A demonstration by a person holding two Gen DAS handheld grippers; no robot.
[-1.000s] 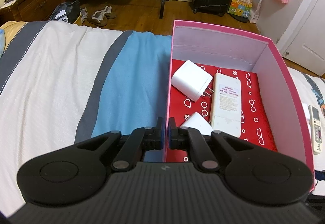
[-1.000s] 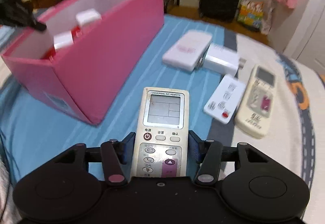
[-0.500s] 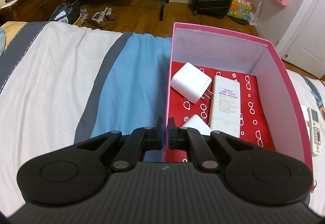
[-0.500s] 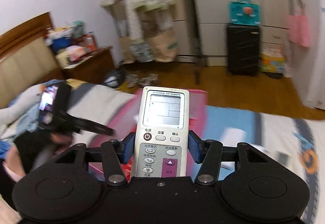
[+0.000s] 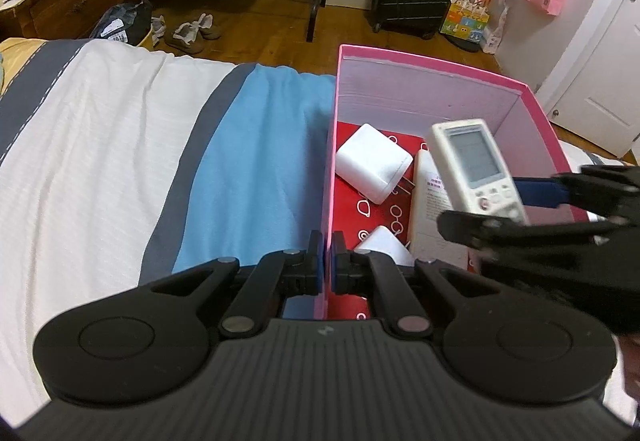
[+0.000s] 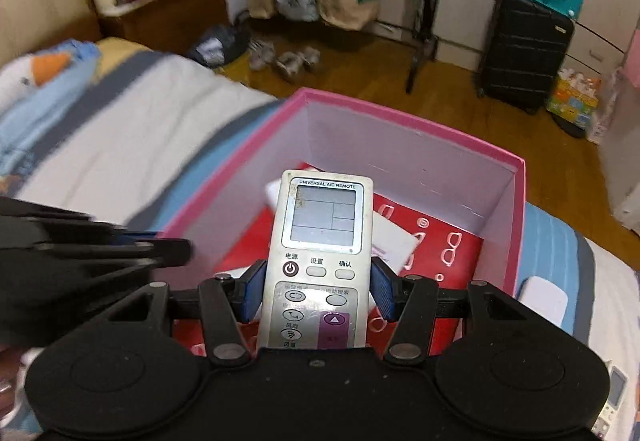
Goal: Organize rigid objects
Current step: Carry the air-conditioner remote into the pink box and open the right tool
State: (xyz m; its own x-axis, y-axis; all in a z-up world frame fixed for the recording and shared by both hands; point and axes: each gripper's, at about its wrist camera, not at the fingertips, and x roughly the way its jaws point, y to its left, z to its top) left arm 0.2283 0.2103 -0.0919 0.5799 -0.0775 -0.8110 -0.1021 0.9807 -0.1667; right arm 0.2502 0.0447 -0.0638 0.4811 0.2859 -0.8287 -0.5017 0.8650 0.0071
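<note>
While the left gripper (image 5: pixel 327 261) pinches the box (image 5: pixel 432 61) wall steady, the right gripper (image 6: pixel 316 291) grips the remote (image 6: pixel 322 241) over it, ready to drop in.

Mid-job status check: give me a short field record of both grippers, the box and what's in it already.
left gripper: shut on the near wall of the pink box
right gripper: shut on the universal A/C remote, held over the open box
box contents: white charger, white remote face down, another white item partly hidden
box floor: red, glasses print
outside the box: white item on the bed, right of it
</note>
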